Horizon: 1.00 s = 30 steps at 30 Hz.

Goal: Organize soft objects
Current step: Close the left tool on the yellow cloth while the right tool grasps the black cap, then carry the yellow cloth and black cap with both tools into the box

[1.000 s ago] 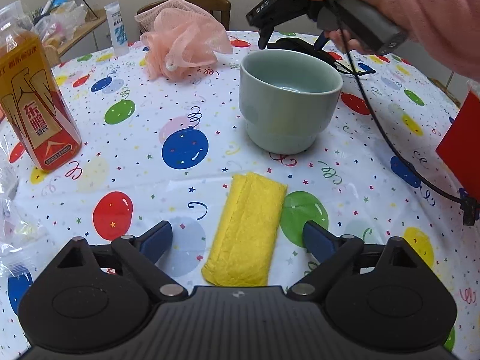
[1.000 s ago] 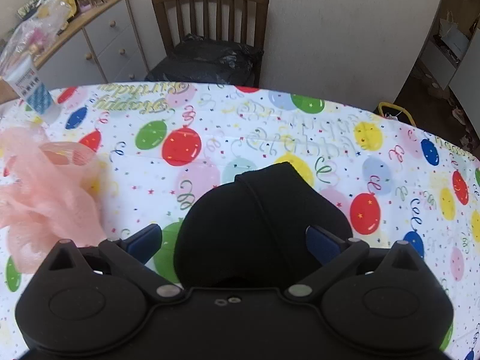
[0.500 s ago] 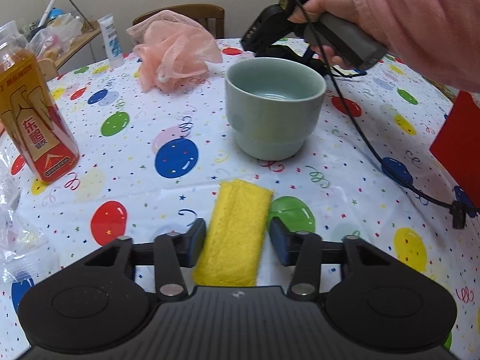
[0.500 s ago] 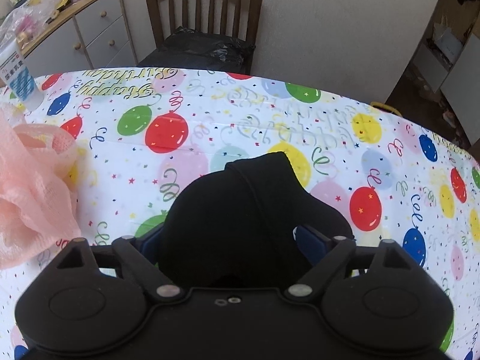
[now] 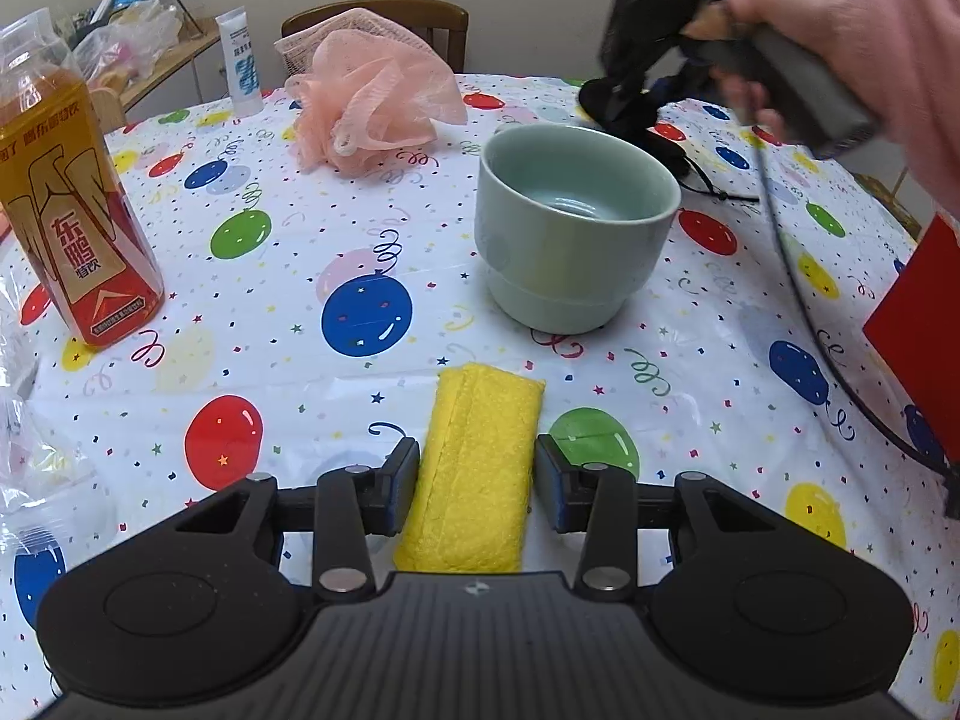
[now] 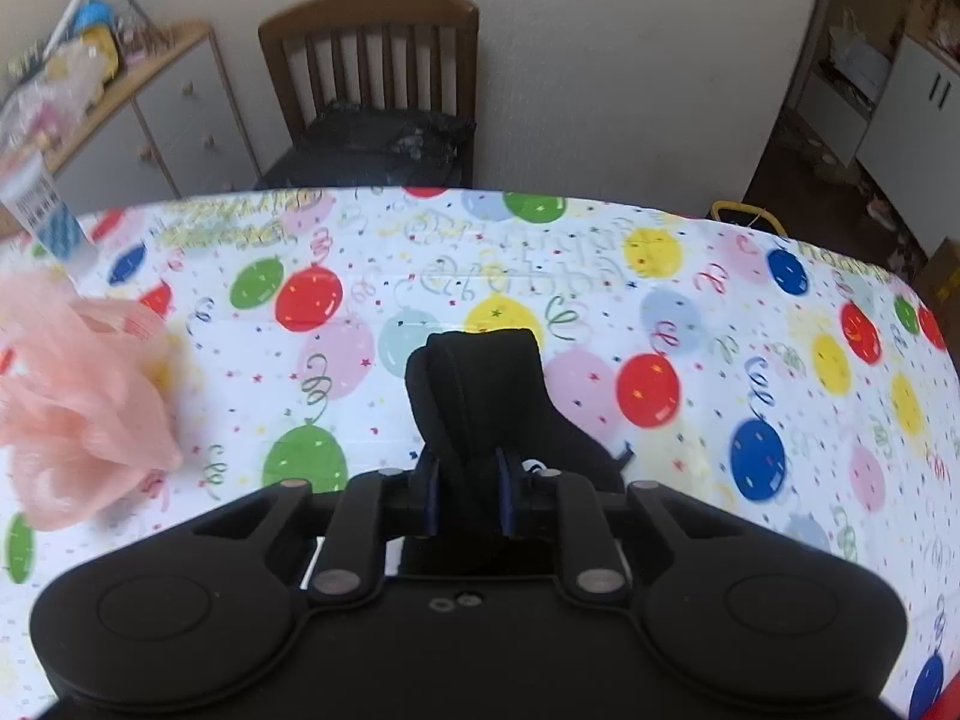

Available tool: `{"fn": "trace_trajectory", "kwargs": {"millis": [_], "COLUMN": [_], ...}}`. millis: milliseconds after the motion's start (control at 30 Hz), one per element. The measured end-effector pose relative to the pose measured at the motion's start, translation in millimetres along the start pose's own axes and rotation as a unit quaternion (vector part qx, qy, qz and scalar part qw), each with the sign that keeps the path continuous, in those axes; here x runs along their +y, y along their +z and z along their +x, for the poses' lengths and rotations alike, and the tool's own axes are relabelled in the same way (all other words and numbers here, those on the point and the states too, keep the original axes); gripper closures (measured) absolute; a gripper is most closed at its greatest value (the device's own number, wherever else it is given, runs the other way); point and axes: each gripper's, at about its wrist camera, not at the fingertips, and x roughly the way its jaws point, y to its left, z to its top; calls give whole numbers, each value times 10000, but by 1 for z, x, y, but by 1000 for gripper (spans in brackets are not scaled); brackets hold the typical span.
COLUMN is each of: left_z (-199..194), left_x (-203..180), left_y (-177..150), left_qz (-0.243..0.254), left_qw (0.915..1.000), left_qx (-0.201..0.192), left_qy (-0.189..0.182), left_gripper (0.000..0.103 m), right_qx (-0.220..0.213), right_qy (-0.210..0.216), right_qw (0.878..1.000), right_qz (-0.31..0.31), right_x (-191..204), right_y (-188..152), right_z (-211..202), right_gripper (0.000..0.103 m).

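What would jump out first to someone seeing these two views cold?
Likely the folded yellow cloth lying on the balloon-print tablecloth, squeezed between the left gripper pads, which have just been closing. Behind it stands the pale green cup, with a pink mesh puff further back. The right gripper has just been closing too and now pinches a bunched black fabric piece.

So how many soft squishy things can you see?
3: a yellow sponge cloth near the table's front, a pink mesh puff at the back, and a black fabric piece behind the green cup.
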Motion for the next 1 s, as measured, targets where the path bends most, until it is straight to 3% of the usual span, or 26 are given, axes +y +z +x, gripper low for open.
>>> {"fn": "trace_trajectory", "kwargs": {"millis": [300,1000], "left_z": [-6,-79], "left_x": [7,-22], "left_y": [4,11], "left_qz": [-224,-140], "left_qw": [9997,9985], "left_qx": [41,-301], "left_qy": [-84,-445], "left_gripper": [63,63], "right_qx": [-264,-880], "right_qy": [519,1476], "right_qw": [9976,9810], "right_qz": [383,896], "right_x": [-27,-79], "right_y": [-27,-123], "right_z": [-70,-256], "right_gripper": [89,89]}}
